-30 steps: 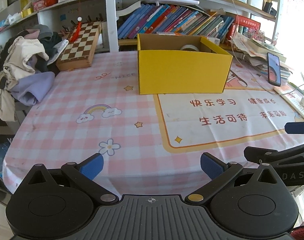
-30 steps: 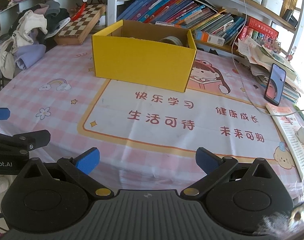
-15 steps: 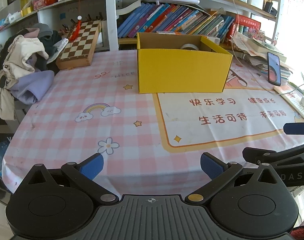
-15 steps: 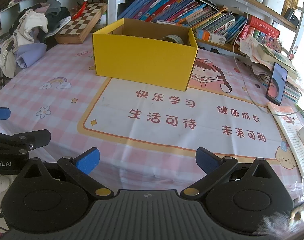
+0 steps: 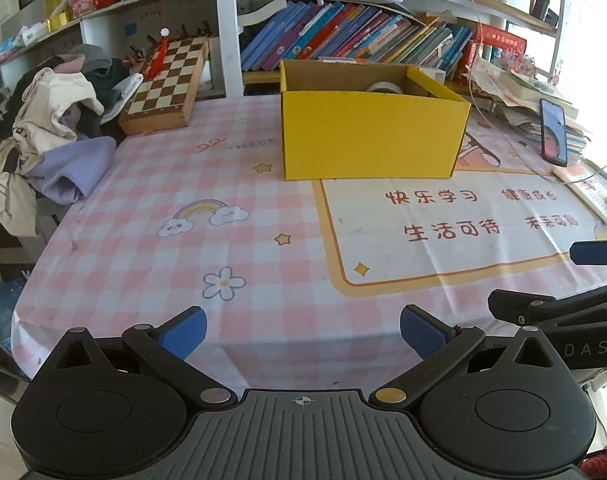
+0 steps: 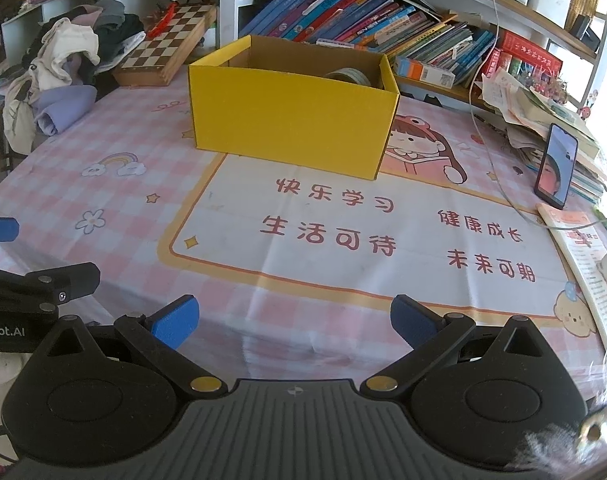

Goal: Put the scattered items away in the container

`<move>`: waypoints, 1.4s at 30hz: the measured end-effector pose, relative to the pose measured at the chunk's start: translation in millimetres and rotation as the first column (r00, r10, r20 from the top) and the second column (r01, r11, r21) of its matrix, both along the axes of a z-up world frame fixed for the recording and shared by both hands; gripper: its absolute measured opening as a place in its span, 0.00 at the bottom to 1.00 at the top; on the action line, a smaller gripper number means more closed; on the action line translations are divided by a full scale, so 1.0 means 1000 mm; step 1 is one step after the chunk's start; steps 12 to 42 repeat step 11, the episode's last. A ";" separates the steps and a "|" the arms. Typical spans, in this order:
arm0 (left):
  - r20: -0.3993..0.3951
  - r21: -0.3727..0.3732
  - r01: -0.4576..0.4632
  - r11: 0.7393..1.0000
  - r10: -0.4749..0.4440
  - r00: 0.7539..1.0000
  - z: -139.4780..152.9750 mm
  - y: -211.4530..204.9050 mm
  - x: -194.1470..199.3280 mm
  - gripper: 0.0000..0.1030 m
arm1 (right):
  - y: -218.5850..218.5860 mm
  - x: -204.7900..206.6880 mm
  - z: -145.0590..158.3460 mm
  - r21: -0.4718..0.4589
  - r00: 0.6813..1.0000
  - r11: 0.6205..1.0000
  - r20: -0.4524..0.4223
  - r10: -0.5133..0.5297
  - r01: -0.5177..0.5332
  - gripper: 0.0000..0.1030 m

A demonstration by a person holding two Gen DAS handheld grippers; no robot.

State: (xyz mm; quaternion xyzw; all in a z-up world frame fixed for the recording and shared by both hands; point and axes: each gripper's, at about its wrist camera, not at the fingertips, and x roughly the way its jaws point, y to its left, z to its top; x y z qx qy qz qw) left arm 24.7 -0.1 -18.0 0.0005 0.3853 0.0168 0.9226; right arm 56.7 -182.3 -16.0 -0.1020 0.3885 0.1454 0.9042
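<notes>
Two hand-held tools hover side by side over the near edge of a worktop (image 5: 151,248) covered in a pink checked cloth. The left tool (image 5: 302,334) has its blue-padded fingers spread wide with nothing between them; the right tool (image 6: 294,322) is likewise wide and empty, and shows at the right edge of the left wrist view. Beyond them lies a printed mat (image 6: 383,240) with red Chinese characters and a yellow border. At the mat's far edge stands the yellow cardboard box (image 5: 369,134), open at the top, with a roll of tape (image 5: 384,88) just visible inside near its back right corner. To the box's right a phone (image 6: 556,165) leans upright against a stack of papers. At far left sit a heap of clothes (image 5: 51,128) and a folded chessboard (image 5: 165,80). Behind everything, a shelf of slanting books (image 6: 355,12) lines the wall.
</notes>
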 end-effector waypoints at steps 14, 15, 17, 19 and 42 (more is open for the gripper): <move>0.019 -0.019 0.005 1.000 -0.005 1.000 0.001 0.002 -0.002 1.00 | 0.002 -0.001 0.001 -0.004 1.000 1.000 0.001 0.002 -0.002 1.00; 0.019 -0.019 0.005 1.000 -0.005 1.000 0.001 0.002 -0.002 1.00 | 0.002 -0.001 0.001 -0.004 1.000 1.000 0.001 0.002 -0.002 1.00; 0.019 -0.019 0.005 1.000 -0.005 1.000 0.001 0.002 -0.002 1.00 | 0.002 -0.001 0.001 -0.004 1.000 1.000 0.001 0.002 -0.002 1.00; 0.019 -0.019 0.005 1.000 -0.005 1.000 0.001 0.002 -0.002 1.00 | 0.002 -0.001 0.001 -0.004 1.000 1.000 0.001 0.002 -0.002 1.00; 0.019 -0.019 0.005 1.000 -0.005 1.000 0.001 0.002 -0.002 1.00 | 0.002 -0.001 0.001 -0.004 1.000 1.000 0.001 0.002 -0.002 1.00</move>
